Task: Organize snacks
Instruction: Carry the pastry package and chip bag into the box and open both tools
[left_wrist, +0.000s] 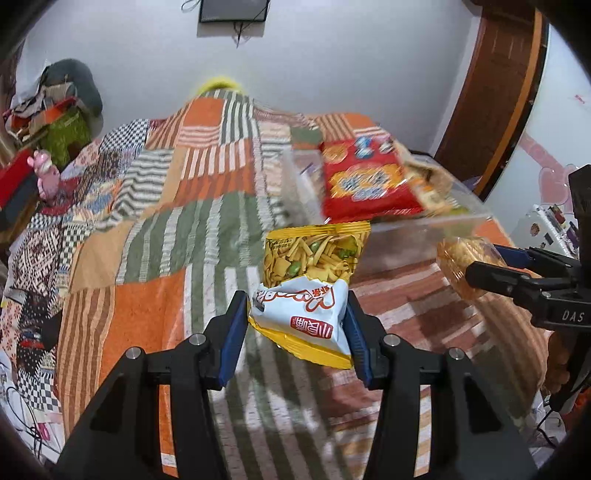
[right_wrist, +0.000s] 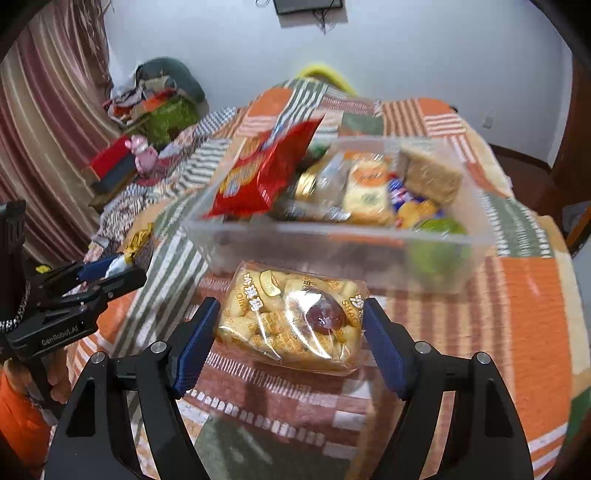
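Right wrist view: right gripper (right_wrist: 290, 325) clamped on biscuit pack (right_wrist: 291, 314); clear bin (right_wrist: 332, 236) lies at 12 o'clock, just beyond. Left gripper (left_wrist: 297, 314) clamped on yellow snack bag (left_wrist: 310, 284), bin at 1 o'clock; right looks nearer.

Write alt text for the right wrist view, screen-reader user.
The right tool grips a clear bag of small biscuits above a patchwork quilt. Just beyond it sits a clear plastic bin filled with assorted snacks, a red snack bag leaning out over its rim. At the left edge, the left tool holds a yellow snack bag.
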